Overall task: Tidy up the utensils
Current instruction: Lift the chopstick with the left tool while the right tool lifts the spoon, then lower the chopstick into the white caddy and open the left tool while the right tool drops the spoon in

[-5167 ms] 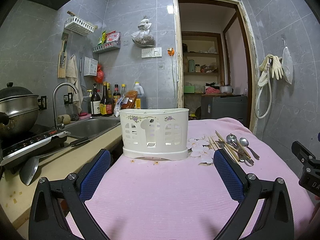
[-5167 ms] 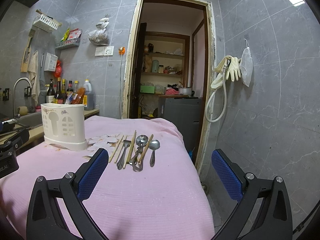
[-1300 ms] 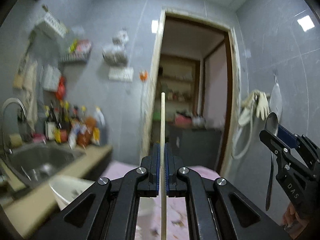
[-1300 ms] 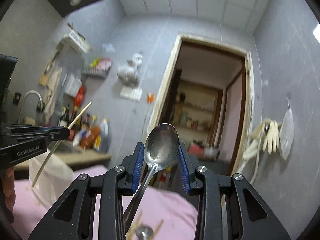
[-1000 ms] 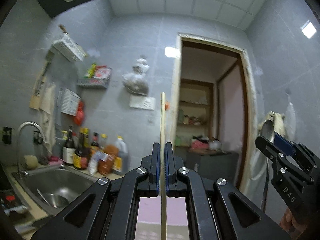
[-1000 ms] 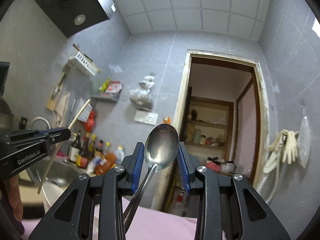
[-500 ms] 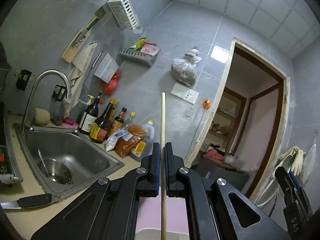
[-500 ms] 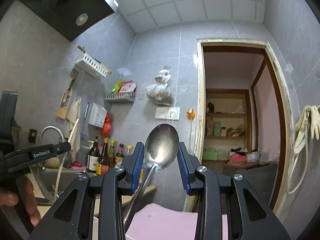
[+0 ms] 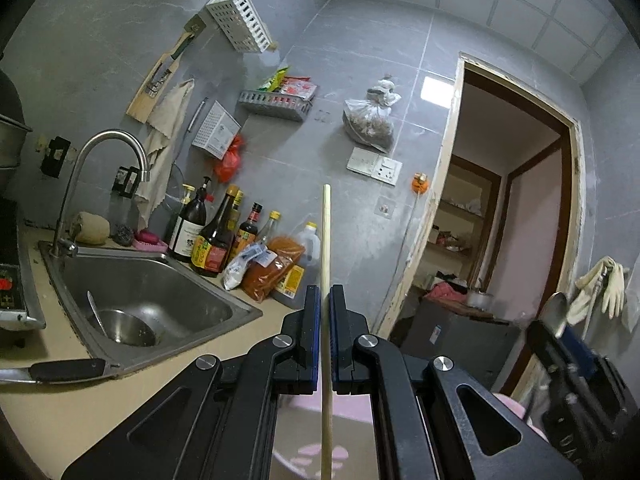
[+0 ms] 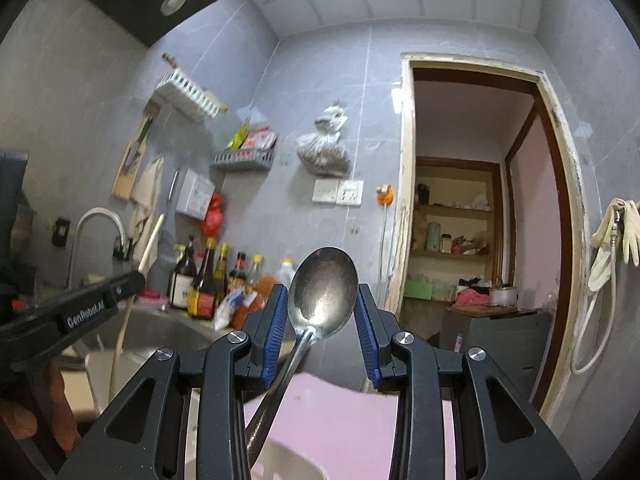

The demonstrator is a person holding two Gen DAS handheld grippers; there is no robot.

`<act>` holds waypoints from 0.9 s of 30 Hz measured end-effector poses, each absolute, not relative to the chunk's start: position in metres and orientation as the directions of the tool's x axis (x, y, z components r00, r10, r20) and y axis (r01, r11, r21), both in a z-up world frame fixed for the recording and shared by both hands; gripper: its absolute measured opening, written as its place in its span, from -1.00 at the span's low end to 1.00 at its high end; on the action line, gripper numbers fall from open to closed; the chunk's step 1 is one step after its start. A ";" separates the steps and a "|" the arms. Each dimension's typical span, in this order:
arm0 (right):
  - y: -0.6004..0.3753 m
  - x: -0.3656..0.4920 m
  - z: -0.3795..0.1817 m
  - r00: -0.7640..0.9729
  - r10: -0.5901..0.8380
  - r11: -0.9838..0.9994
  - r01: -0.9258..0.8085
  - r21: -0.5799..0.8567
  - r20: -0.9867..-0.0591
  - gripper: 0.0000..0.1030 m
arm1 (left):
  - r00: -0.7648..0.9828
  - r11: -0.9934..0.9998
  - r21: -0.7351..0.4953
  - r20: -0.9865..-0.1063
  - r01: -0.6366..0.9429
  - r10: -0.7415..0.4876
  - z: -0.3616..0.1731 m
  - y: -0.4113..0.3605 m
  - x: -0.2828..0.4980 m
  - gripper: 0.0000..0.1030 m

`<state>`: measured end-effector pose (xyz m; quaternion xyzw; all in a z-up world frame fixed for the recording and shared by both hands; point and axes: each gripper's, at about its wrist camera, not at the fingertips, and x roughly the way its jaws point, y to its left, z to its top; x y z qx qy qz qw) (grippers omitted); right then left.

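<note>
My left gripper (image 9: 324, 312) is shut on a pale wooden chopstick (image 9: 326, 248) that stands upright between its blue pads. The chopstick's lower end reaches down over the white utensil holder (image 9: 296, 460), whose rim shows at the bottom. My right gripper (image 10: 322, 320) is shut on a metal spoon (image 10: 322, 294), bowl up, handle slanting down left toward the holder's rim (image 10: 280, 460). The right gripper with its spoon also shows at the right in the left wrist view (image 9: 560, 340). The left gripper (image 10: 100, 300) and its chopstick (image 10: 150, 244) show at the left in the right wrist view.
A steel sink (image 9: 140, 304) with a tap (image 9: 100, 160), sauce bottles (image 9: 212, 236) and a knife (image 9: 60, 370) lie on the counter to the left. The pink tablecloth (image 10: 348, 420) lies below. An open doorway (image 10: 480, 240) is to the right.
Both grippers have tilted slightly downward and drawn nearer the holder; its white rim now shows at the bottom of both views. The chopstick and spoon stay gripped.
</note>
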<state>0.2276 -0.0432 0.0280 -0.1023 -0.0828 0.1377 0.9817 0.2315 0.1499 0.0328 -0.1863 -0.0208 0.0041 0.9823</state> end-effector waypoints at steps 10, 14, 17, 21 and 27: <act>-0.048 0.225 0.020 0.940 0.342 0.918 -0.333 -0.214 0.003 -0.37 | 0.996 0.943 -0.330 -0.065 0.039 -0.064 0.026 0.143 0.231 -0.95; -0.050 0.220 0.021 0.932 0.362 0.911 -0.358 -0.205 -0.022 -0.27 | 0.986 0.935 -0.348 -0.116 0.071 -0.118 0.022 0.145 0.232 -0.94; -0.055 0.216 0.024 0.930 0.367 0.912 -0.364 -0.189 -0.022 -0.21 | 0.981 0.932 -0.352 -0.131 0.088 -0.142 0.023 0.145 0.230 -0.83; -0.067 0.207 0.034 0.930 0.367 0.919 -0.364 -0.149 -0.011 0.09 | 0.979 0.927 -0.359 -0.121 0.109 -0.162 0.029 0.143 0.220 -0.59; -0.097 0.186 0.054 0.940 0.337 0.936 -0.329 -0.125 0.047 0.40 | 0.980 0.936 -0.315 -0.074 0.154 -0.186 0.050 0.127 0.204 -0.40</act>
